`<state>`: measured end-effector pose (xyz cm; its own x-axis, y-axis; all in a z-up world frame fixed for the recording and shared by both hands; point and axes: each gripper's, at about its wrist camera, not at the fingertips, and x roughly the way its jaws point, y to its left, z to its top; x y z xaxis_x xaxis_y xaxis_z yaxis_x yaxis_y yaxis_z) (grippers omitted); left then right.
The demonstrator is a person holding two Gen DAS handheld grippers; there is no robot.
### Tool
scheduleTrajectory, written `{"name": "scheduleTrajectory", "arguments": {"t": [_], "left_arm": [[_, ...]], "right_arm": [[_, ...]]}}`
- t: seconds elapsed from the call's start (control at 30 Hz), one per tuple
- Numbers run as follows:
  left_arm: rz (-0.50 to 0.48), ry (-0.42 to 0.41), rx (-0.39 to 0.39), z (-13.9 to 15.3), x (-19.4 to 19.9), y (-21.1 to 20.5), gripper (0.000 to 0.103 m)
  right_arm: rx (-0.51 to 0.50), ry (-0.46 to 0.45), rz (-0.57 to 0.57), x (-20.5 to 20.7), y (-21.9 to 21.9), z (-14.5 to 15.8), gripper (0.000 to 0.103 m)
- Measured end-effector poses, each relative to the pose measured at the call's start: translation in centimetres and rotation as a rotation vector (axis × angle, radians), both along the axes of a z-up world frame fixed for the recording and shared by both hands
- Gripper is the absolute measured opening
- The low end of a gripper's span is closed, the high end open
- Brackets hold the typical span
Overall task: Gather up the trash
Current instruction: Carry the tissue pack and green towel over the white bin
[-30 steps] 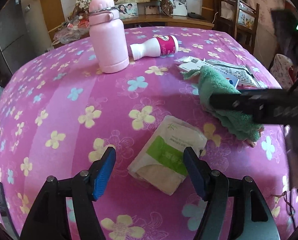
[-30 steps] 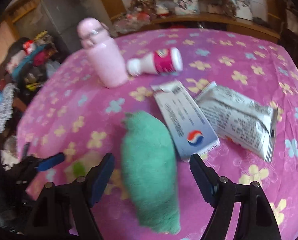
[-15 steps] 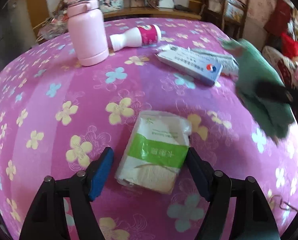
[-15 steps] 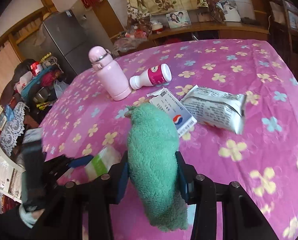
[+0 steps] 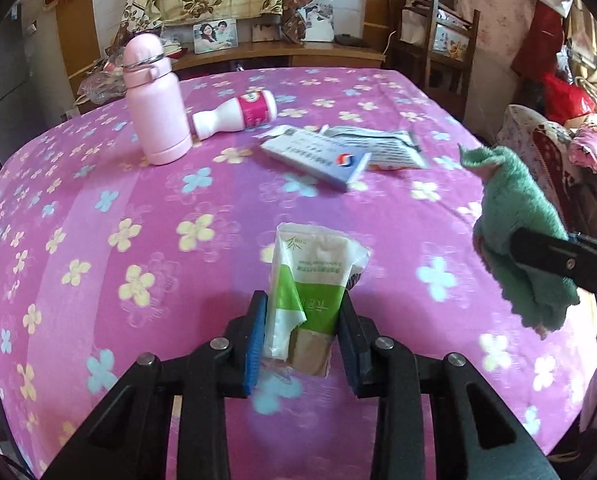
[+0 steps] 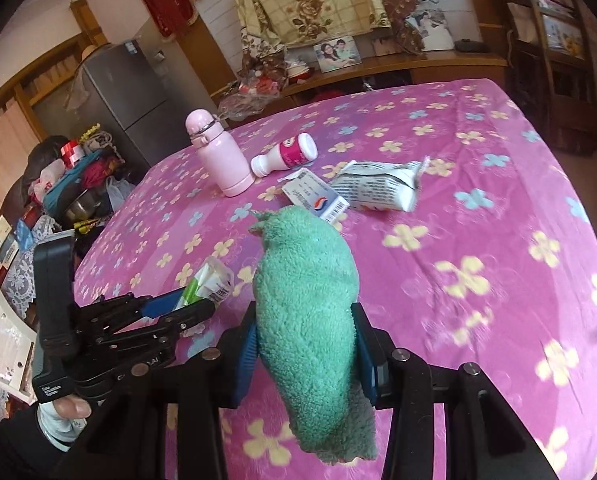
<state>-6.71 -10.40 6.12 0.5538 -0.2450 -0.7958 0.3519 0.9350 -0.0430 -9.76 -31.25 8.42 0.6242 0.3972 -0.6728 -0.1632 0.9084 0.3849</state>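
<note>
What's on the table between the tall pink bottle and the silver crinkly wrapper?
A white-and-pink plastic bottle lying down and a flat white box, seen best in the right wrist view.

left claw: closing, pinching, angled down | right claw: clamped, angled down

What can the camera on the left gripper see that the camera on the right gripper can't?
Only the left wrist view shows the green and white front of the tissue pack and the wooden chair. Only the right wrist view shows the grey fridge and the hand holding the left gripper, whose jaws are closing on the pack. Both show the green cloth, pink flask and floral tablecloth.
</note>
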Motion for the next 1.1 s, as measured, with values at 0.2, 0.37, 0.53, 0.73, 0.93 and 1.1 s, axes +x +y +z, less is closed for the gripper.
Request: {"name": "scheduleTrajectory", "arguments": {"t": [0.2,0.37,0.53,0.73,0.93,1.1], "left_arm": [[-0.040,-0.018,-0.011,0.7,-1.8,-3.0,0.035],[-0.087,-0.025,-0.020,1.3,-3.1,-6.2,0.035],[-0.144,-0.034,-0.023,2.0,-4.6,-9.9,0.035],[-0.207,-0.037,-0.021,2.4,-6.1,-14.3,0.035],[-0.285,-0.035,-0.019,2.4,-7.5,-19.1,0.035],[-0.345,-0.020,-0.025,2.1,-8.5,-22.8,0.035]], "right_arm": [[-0.004,-0.007,-0.060,-2.6,-2.7,0.4,0.045],[-0.005,-0.017,-0.115,-5.0,-5.6,0.9,0.045],[-0.013,-0.020,-0.173,-7.1,-8.3,1.1,0.045],[-0.010,-0.021,-0.263,-9.8,-12.4,1.3,0.045],[-0.034,-0.011,-0.362,-12.2,-16.6,1.2,0.045],[-0.027,0.010,-0.447,-13.9,-20.4,0.7,0.045]]}}
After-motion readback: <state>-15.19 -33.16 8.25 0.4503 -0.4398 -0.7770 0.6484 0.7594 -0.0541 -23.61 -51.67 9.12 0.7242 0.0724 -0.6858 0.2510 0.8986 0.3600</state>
